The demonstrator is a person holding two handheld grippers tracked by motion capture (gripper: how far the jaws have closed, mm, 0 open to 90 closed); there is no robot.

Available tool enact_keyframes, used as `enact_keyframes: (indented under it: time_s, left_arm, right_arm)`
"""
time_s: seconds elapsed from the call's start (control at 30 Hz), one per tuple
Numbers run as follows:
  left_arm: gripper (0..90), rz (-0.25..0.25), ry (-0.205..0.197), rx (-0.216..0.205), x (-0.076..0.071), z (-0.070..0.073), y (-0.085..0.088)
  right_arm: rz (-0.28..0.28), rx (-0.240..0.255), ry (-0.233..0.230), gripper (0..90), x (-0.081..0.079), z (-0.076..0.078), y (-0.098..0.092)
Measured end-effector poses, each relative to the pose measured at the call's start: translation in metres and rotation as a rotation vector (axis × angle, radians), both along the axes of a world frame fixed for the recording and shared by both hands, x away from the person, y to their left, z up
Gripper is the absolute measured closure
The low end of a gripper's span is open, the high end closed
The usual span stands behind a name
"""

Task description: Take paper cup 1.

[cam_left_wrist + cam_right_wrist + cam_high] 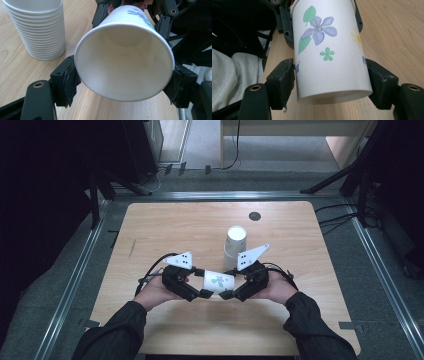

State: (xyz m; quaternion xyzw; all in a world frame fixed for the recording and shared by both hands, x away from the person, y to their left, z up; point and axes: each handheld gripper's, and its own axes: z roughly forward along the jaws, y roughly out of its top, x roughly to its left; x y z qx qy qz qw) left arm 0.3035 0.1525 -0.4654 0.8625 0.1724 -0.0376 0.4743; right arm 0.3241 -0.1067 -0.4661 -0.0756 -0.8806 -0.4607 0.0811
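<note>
Wooden table point(165, 225) on a grey floor, dark stands at the back corners, a small dark disc point(254, 216) set into the tabletop near the far edge. Stack of white paper cups point(235, 245) stands upright mid-table, just beyond the hands.

Single paper cup point(218, 281) with flower print is held on its side above the near part of the table, between the two grippers, mouth toward the left one.

Left gripper point(199, 292): pads clamped on the cup at its rim, one on each side; in the left gripper view the open mouth point(124, 62) faces the camera and both pads touch the wall.

Right gripper point(231, 294): jaws straddle the base end. In the right gripper view the cup point(329, 50) sits between the pads point(283, 80); left pad looks right at the wall, right pad close, can't tell whether they are pressing.
</note>
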Motion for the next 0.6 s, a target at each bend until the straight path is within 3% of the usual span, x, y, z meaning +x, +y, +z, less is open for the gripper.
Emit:
enact_keyframes:
  time_s: [0.37,0.5,0.53,0.57,0.6]
  left_arm:
    - [23.7,-0.025,-0.013,0.06,0.002,0.021,0.004]
    - [23.8,-0.023,-0.036,0.16,0.006,0.034,0.001]
    - [23.8,-0.023,-0.036,0.16,0.006,0.034,0.001]
    - [23.8,-0.021,-0.044,0.217,0.008,0.04,-0.002]
    - [23.8,-0.027,-0.044,0.237,0.009,0.043,-0.002]
  right_arm:
    - [-0.013,-0.006,0.006,28.4,0.001,0.0,-0.001]
    - [-0.019,-0.012,0.001,28.1,0.001,0.0,-0.002]
    - [-0.019,-0.012,0.001,28.1,0.001,0.0,-0.002]
    - [-0.027,-0.012,0.0,27.7,0.002,0.0,-0.002]
    - [-0.032,-0.013,-0.002,27.7,0.002,0.0,-0.002]
